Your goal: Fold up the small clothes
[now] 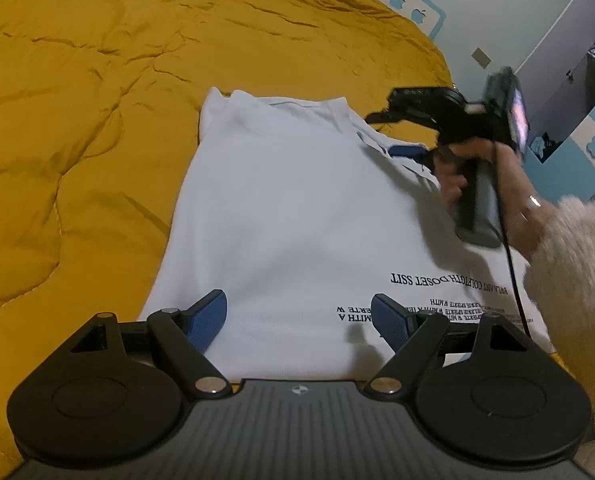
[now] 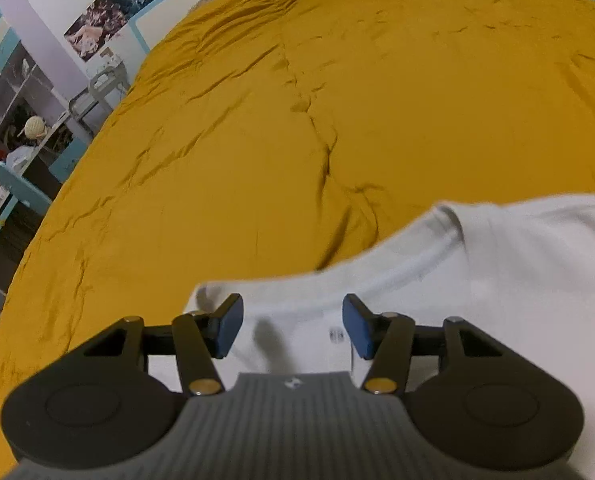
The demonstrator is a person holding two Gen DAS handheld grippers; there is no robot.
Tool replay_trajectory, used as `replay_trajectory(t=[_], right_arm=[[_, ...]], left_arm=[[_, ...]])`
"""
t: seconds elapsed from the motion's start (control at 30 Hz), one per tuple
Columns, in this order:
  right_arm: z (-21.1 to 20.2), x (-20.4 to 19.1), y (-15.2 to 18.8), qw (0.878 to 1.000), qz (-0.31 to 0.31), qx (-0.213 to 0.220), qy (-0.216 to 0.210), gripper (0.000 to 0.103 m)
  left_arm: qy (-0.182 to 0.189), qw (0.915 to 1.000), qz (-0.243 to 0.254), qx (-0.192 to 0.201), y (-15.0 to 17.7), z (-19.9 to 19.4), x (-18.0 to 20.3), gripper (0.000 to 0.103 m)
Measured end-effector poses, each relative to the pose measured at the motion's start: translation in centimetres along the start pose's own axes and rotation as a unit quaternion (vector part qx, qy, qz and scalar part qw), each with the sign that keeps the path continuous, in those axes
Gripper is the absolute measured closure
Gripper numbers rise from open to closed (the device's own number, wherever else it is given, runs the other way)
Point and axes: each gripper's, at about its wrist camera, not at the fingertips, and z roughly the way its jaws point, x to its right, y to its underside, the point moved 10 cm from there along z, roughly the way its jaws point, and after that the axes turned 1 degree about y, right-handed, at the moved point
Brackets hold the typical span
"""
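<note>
Left gripper (image 1: 299,322) nearest, jaws spread wide over the shirt's printed hem, gripping nothing. Mustard-yellow bed (image 1: 97,100) beneath all. White T-shirt (image 1: 297,208) lies flat on it, partly folded. Right gripper (image 2: 293,326) half-open above the collar edge, empty, held by a hand (image 1: 497,184) in a fuzzy sleeve (image 1: 573,280).

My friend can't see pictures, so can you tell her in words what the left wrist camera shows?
A white T-shirt with black printed words lies flat on a wrinkled mustard-yellow bedspread. The left gripper hangs open over the shirt's near edge. At the right, a person's hand in a fluffy sleeve holds the right gripper over the shirt's far corner.
</note>
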Motion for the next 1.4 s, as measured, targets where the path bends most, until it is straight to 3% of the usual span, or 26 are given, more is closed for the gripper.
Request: replay_trajectory(t=[0.2,0.43,0.53,0.67,0.8,1.03,1.2,1.3,1.4], right_arm=[[-5.4,0.8,3.8,1.0,0.0,-0.015,-0.025,0.051],[-12.8,1.5,11.1,0.997,0.015,-0.06,-0.048,0.051],[-15.9,1.7,14.1,0.997,0.015,-0.06,-0.056,0.051],[-19.3,1.8,17.6,0.996,0.001,-0.053,-0.067,0.047],[-21.1,2.6,20.0,0.996,0.003,-0.053,-0.071,0.047],[-21.4,2.8,20.7,0.996,0.0,-0.053,-0.071,0.047],[-24.1,-1.9,19.7,0.989,-0.13,-0.001,-0.066,0.042],[-24.0,-6.2,21.2,0.967,-0.244,0.005,-0.07,0.039],[-22.9,-9.2,23.5,0.942,-0.331,0.009,-0.057,0.042]], left_arm=[[-0.014,0.9997,0.019,0.01,0.4,-0.1,0.4,0.008],[-0.027,0.9989,0.039,0.002,0.5,0.0,0.7,0.008],[-0.019,0.9995,0.027,-0.003,0.3,-0.4,0.5,0.008],[-0.007,0.9993,-0.031,0.017,0.1,-1.3,-0.2,0.008],[-0.005,0.9987,-0.04,0.03,0.1,-2.1,-0.4,0.01],[-0.015,0.9984,-0.035,0.043,-1.4,-4.8,-1.5,0.014],[-0.033,0.9972,-0.028,0.061,-4.3,-6.3,-4.3,0.013],[-0.028,0.9972,-0.04,0.056,-5.9,-5.3,-6.1,0.013],[0.011,0.9951,-0.087,0.047,-7.0,-3.8,-7.6,0.014]])
